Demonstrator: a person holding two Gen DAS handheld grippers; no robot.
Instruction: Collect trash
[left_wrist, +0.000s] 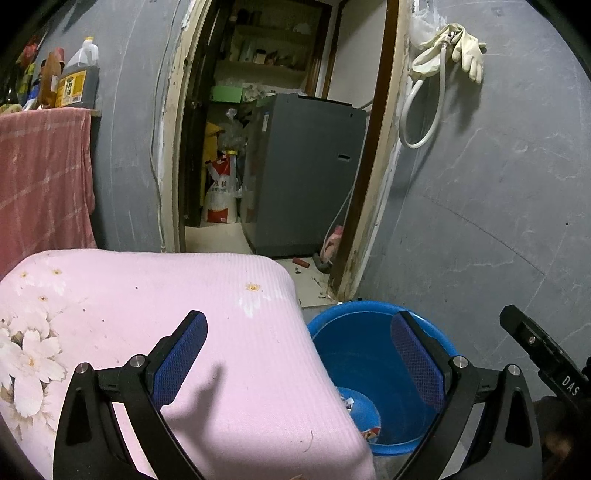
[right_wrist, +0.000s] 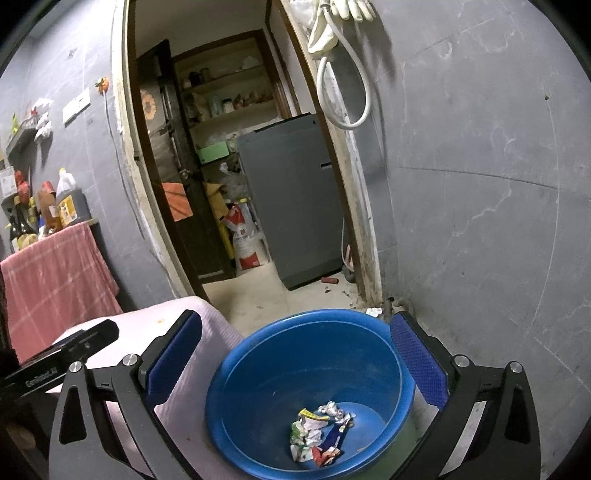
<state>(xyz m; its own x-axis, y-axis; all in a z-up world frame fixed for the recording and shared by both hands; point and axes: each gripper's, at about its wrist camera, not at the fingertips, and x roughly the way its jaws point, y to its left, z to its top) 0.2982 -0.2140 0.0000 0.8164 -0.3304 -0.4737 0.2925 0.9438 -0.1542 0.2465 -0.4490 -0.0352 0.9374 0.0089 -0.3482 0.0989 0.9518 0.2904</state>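
A blue plastic basin (right_wrist: 258, 380) stands on the floor beside a pink cloth-covered surface (left_wrist: 184, 332). Crumpled wrappers (right_wrist: 319, 434) lie in a heap on the basin's bottom. My right gripper (right_wrist: 295, 354) is open and empty, held above the basin with its jaws spread to either side of it. My left gripper (left_wrist: 299, 358) is open and empty, over the edge of the pink surface, with the basin (left_wrist: 354, 332) partly hidden behind that edge. A bit of the wrappers (left_wrist: 369, 434) shows there.
A doorway ahead opens onto a storeroom with a grey appliance (right_wrist: 295, 199) and a white sack (right_wrist: 245, 240). Grey walls flank it; a hose and gloves (left_wrist: 450, 48) hang on the right. A red checked towel (left_wrist: 40, 177) hangs at the left under bottles (left_wrist: 79, 77).
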